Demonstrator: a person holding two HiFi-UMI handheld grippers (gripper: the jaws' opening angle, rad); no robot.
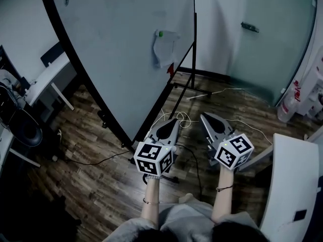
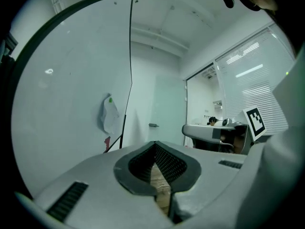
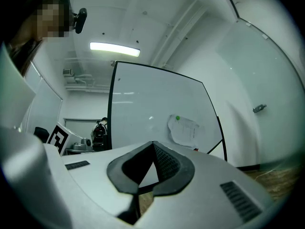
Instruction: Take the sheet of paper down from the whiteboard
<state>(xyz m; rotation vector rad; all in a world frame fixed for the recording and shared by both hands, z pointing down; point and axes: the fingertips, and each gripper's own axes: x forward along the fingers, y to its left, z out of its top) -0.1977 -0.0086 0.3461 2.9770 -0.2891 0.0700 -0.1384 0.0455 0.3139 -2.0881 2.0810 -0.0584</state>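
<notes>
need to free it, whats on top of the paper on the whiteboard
A small green magnet sits near the top of the sheet of paper. The whiteboard behind it is covered.

Sheet [image 1: 164, 49] hangs on whiteboard [image 1: 111, 54] under green magnet [image 1: 160, 33]

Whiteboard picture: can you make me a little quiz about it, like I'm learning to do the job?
1. What colour is the small round magnet that pins the white sheet of paper to the large black-framed whiteboard? A red, B green, C blue.
2. True or false: the paper has already been taken down from the board.
3. Fill in: the left gripper and the right gripper are both ___ (open or shut), with nothing between their fingers.

Key: 1 B. 2 False. 3 shut.
</notes>
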